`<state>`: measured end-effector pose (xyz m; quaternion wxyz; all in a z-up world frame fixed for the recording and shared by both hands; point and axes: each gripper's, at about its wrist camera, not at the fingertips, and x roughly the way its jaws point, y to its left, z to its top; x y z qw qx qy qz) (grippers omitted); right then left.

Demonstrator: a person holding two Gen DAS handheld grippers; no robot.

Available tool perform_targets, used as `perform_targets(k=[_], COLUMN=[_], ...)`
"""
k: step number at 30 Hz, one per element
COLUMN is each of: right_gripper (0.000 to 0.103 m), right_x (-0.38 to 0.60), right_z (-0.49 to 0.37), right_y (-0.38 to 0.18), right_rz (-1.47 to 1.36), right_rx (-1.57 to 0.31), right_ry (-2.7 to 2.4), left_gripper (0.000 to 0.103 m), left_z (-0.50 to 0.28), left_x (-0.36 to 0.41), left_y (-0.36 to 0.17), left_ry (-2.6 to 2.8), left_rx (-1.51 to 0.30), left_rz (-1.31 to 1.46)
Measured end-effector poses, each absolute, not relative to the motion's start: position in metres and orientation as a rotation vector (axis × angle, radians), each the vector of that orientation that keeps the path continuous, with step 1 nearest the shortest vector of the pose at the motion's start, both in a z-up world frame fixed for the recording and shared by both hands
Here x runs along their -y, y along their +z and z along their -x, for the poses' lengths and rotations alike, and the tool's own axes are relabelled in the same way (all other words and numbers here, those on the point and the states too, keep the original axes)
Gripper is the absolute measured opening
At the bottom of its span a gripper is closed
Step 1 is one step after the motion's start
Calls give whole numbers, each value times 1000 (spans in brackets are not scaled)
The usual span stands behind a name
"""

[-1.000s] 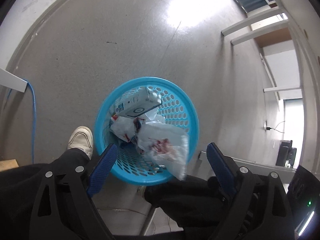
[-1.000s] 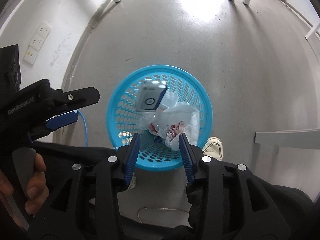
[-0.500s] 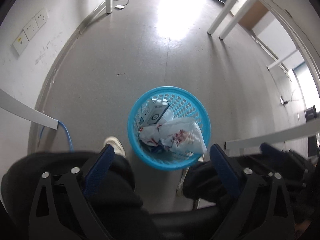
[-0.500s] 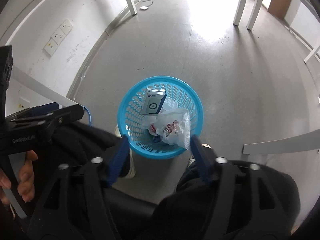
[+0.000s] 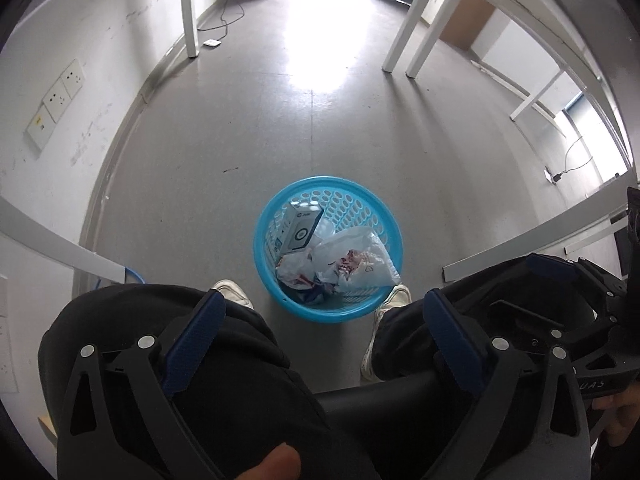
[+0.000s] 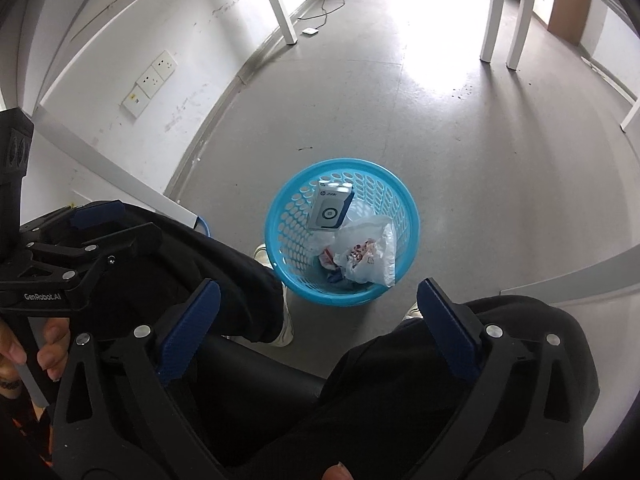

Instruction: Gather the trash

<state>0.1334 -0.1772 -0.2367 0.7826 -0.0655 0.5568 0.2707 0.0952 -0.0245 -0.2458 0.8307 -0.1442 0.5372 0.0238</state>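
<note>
A blue perforated basket [image 5: 356, 312] [image 6: 288, 200] stands on the grey floor between the person's feet. Inside it lie a white and blue box [image 5: 300, 232] [image 6: 331, 210], a crumpled clear plastic bag with red print [image 5: 356, 260] [image 6: 366, 254] and smaller scraps. My left gripper [image 5: 324, 340] is open and empty, high above the basket over the person's knees. My right gripper [image 6: 318, 328] is open and empty, also high above the basket. Each gripper shows at the edge of the other's view.
The person's black-trousered legs and white shoes [image 5: 394, 296] flank the basket. White table legs [image 5: 404, 40] [image 6: 496, 20] stand farther back. A white wall with sockets [image 5: 60, 96] runs along the left. A blue cable [image 5: 134, 274] lies by the wall.
Both grippers have risen well away from the basket. The right gripper's jaws have opened wide. The plastic bag now rests inside the basket.
</note>
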Motion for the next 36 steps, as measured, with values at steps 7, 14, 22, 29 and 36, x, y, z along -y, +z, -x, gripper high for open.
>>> perform_targets(k=[7, 14, 22, 29, 36], right_gripper=[94, 94, 94, 94, 94], right_x=[174, 173, 176, 176, 179], right_z=[-137, -138, -142, -144, -145], right_y=[-238, -239, -245, -247, -247], right_rz=[136, 124, 106, 102, 102], right_rx=[-1207, -1212, -1230, -1242, -1241], right_ry=[591, 601, 601, 602, 602], left_gripper=[97, 97, 97, 97, 97], left_z=[-98, -101, -104, -105, -106], left_x=[26, 30, 28, 30, 29], left_y=[-244, -247, -249, -252, -252], left_ry=[35, 24, 17, 10, 14], left_rx=[-1142, -1160, -1177, -1192, -1201], left_rz=[298, 300, 311, 305, 314])
